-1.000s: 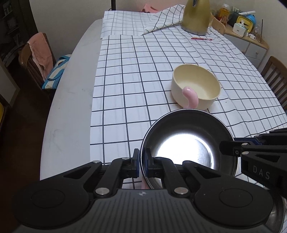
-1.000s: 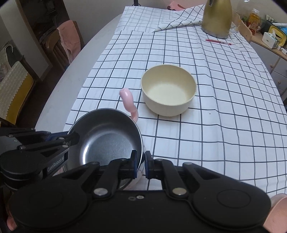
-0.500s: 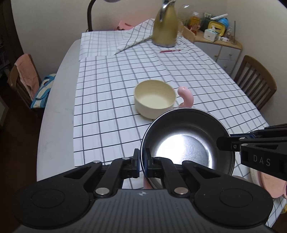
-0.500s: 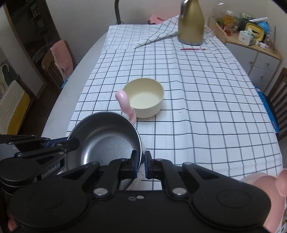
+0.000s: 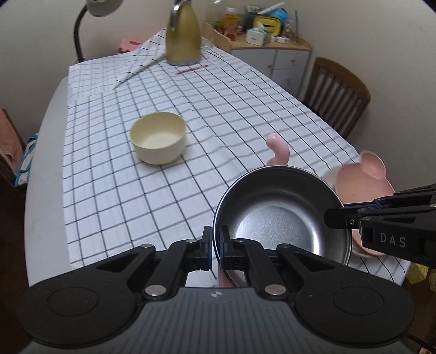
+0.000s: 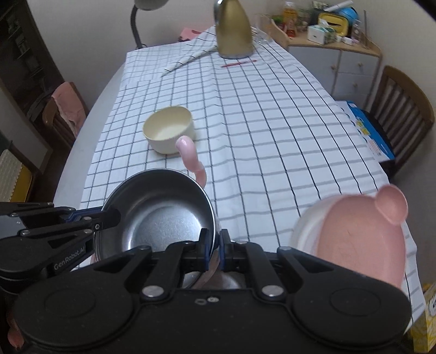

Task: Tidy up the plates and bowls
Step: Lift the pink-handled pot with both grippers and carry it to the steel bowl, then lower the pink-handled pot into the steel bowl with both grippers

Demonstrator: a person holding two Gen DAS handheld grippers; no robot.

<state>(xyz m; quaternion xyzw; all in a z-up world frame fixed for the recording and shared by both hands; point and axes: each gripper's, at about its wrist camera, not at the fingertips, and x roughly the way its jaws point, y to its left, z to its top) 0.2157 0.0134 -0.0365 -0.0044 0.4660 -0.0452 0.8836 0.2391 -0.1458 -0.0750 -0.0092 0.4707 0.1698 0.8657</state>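
The steel bowl is clamped at its rim on both sides: the left gripper is closed on the near-left rim, the right gripper is closed on the opposite rim, and the bowl is held off the checked tablecloth. Compared with a second ago, the bowl has been carried away from the cream bowl, which was just beyond it then and is now seen well apart, farther up the table and to the left. A pink eared plate, not seen a second ago, has come into view at the near right edge of the table, resting on something white of which only a sliver shows. More of the room has opened up as well.

The pink curved handle rises behind the steel bowl; its lower end is hidden by the rim, so what it belongs to cannot be told. The underside of the steel bowl is covered by the gripper bodies.

Farther back, a gold jug and a red pen are seen on the cloth, whose far corner is folded over. A desk lamp, a cluttered drawer cabinet and a wooden chair are ranged around the table.
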